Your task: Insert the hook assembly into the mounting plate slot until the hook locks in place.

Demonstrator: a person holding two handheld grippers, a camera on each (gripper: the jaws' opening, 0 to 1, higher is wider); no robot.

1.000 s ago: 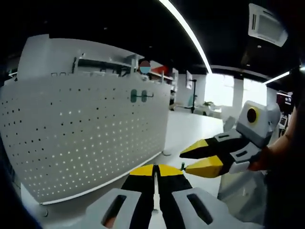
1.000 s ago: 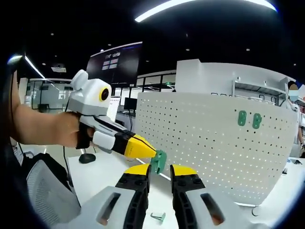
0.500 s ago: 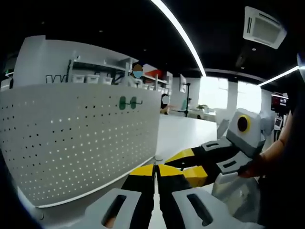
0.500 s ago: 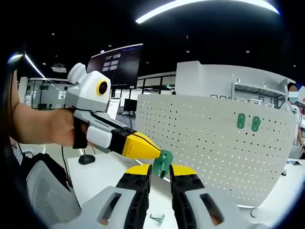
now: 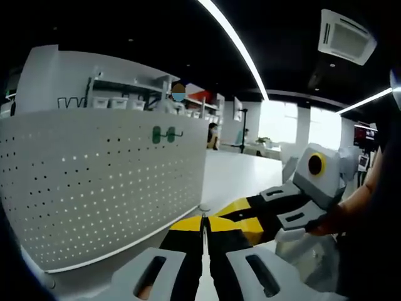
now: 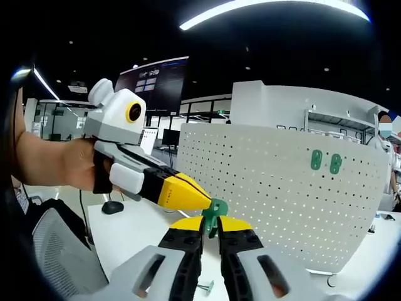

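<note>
A small green hook piece (image 6: 216,209) stands between the yellow tips of my right gripper (image 6: 211,222), whose jaws are drawn in close around its stem. My left gripper (image 6: 203,202) comes in from the left and its shut tip touches the piece from above. In the left gripper view my left gripper (image 5: 203,219) shows its jaws pressed together, with the right gripper (image 5: 238,216) just behind and to the right. The white perforated mounting plate (image 6: 282,200) stands upright on the table, also seen as the mounting plate (image 5: 106,188). Two green hooks (image 6: 326,162) sit in it near its top.
A loose green part (image 6: 205,288) lies on the white table (image 6: 135,232) below my right jaws. A dark mouse-shaped object (image 6: 113,207) sits on the table behind. A mesh chair back (image 6: 59,251) stands at the left. A hand (image 6: 56,166) holds the left gripper.
The right gripper's jaws have narrowed around the green piece. The left gripper's tip has come closer over it, and both grippers now overlap in the left gripper view.
</note>
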